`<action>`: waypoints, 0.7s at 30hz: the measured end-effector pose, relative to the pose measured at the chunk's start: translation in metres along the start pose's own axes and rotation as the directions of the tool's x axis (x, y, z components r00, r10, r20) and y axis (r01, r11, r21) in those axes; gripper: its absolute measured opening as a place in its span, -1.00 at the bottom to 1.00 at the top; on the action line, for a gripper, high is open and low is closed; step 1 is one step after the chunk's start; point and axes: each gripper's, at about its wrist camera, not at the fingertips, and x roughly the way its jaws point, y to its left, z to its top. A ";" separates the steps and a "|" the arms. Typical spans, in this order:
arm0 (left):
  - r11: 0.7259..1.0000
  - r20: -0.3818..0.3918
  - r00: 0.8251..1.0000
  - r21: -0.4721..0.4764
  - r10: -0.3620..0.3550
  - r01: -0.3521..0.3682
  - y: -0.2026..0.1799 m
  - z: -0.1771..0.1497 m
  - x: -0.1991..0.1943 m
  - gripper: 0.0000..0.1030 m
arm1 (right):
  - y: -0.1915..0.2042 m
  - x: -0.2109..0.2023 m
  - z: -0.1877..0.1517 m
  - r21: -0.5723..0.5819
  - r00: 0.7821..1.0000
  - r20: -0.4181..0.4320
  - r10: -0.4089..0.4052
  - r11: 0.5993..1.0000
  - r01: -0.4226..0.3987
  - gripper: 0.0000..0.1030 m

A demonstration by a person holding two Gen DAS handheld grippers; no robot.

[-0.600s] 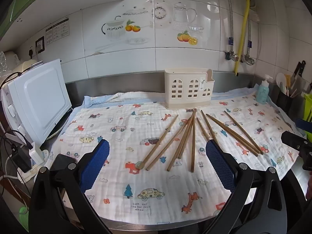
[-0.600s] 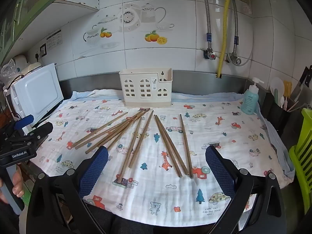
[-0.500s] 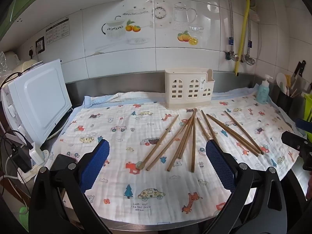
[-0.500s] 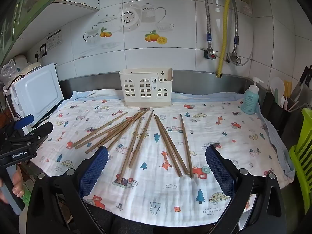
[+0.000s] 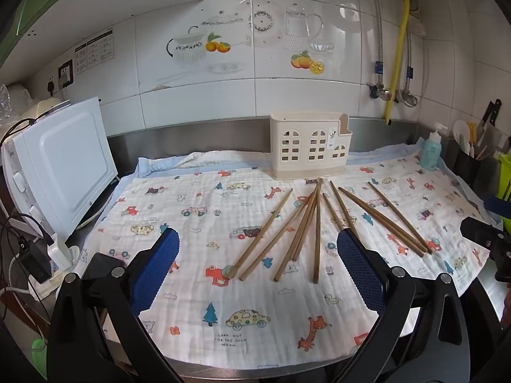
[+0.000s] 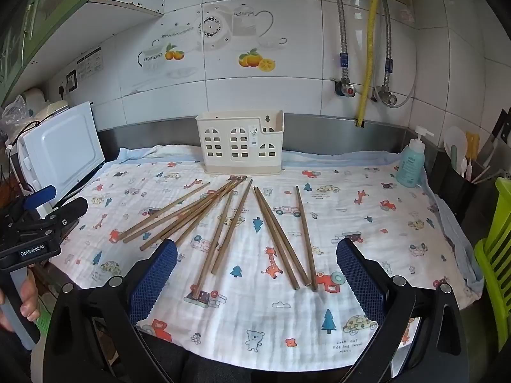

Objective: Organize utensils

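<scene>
You are hovering at the start of the pick-up step, both the left gripper point(image 5: 257, 271) and right gripper point(image 6: 257, 276) gaping fully and holding nothing, while the chopsticks point(image 6: 223, 220) are lying scattered on the cloth point(image 6: 351, 223) before the holder point(image 6: 239, 142), so next you are needing to close on one stick.
</scene>
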 end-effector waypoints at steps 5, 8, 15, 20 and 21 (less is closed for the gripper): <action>1.000 -0.002 1.000 -0.001 0.001 -0.001 0.001 0.000 0.001 0.91 | 0.000 0.000 -0.001 -0.001 1.000 -0.003 0.001 1.000 -0.001 0.88; 1.000 -0.003 1.000 -0.003 0.004 -0.004 0.002 0.000 0.003 0.91 | -0.001 0.006 -0.003 0.006 1.000 -0.009 0.003 1.000 -0.003 0.88; 1.000 -0.003 1.000 -0.005 0.005 -0.005 0.004 -0.001 0.005 0.91 | -0.002 0.007 -0.004 0.012 1.000 -0.011 0.001 1.000 -0.001 0.88; 1.000 -0.007 1.000 -0.010 0.004 -0.004 0.006 -0.001 0.009 0.91 | -0.005 0.010 -0.004 0.017 1.000 -0.015 0.004 1.000 -0.004 0.88; 1.000 -0.008 1.000 -0.010 0.002 -0.002 0.006 -0.001 0.010 0.91 | -0.005 0.010 -0.004 0.016 1.000 -0.015 0.005 1.000 -0.005 0.88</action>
